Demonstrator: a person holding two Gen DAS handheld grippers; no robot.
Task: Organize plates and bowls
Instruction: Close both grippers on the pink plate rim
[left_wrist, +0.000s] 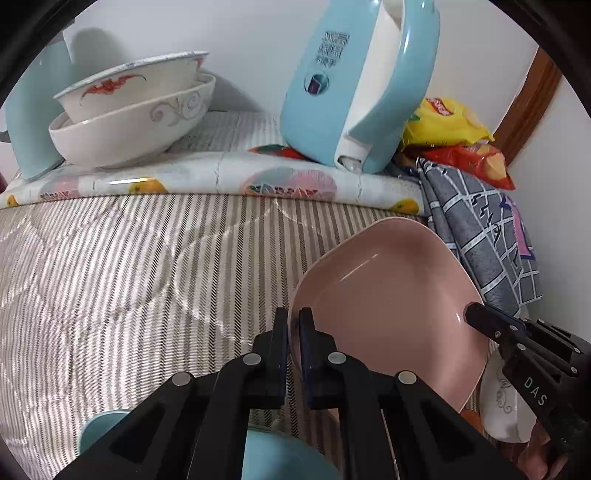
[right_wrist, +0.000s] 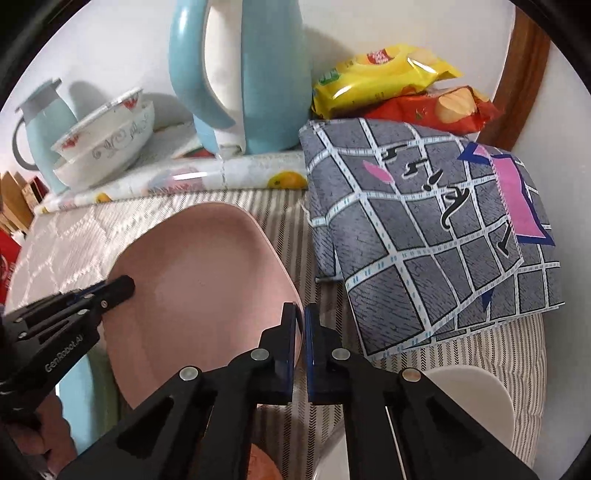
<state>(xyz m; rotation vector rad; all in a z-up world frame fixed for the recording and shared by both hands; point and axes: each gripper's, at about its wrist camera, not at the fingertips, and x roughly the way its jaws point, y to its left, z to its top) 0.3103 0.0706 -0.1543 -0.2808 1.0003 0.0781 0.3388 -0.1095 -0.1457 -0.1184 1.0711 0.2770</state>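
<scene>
A pink square plate is held tilted above the striped cloth by both grippers. My left gripper is shut on its left rim; it shows in the right wrist view at the plate's left. My right gripper is shut on the plate's right rim; it shows in the left wrist view. Two stacked white bowls sit at the back left. A light blue dish lies below my left gripper. A white bowl lies below my right gripper.
A light blue kettle stands at the back on a fruit-print mat. A blue thermos stands far left. A grey checked cloth and snack bags lie to the right, by the wall.
</scene>
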